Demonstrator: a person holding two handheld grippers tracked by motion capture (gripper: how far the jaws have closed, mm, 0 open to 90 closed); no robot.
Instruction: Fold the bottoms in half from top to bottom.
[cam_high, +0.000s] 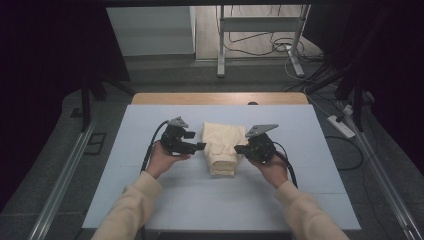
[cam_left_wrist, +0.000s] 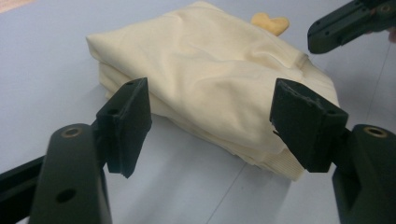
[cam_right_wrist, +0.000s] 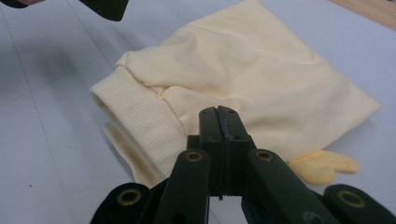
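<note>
A folded pale-yellow garment (cam_high: 220, 145) lies in the middle of the light mat (cam_high: 150, 200). Its ribbed hem (cam_right_wrist: 140, 126) faces the person, and a small darker yellow flap (cam_right_wrist: 324, 165) sticks out from under it. My left gripper (cam_high: 201, 146) is at the garment's left side, its jaws open. In the left gripper view they (cam_left_wrist: 210, 100) stand wide apart just short of the fabric (cam_left_wrist: 210, 70), not touching it. My right gripper (cam_high: 239, 149) is at the garment's right side. Its jaws (cam_right_wrist: 218, 114) are shut with nothing between them, just in front of the cloth.
The wooden table edge (cam_high: 220, 98) shows beyond the mat. On the floor behind are a metal stand (cam_high: 221, 45), loose cables (cam_high: 280, 47) and a power strip (cam_high: 341, 126). Dark curtains hang at both sides.
</note>
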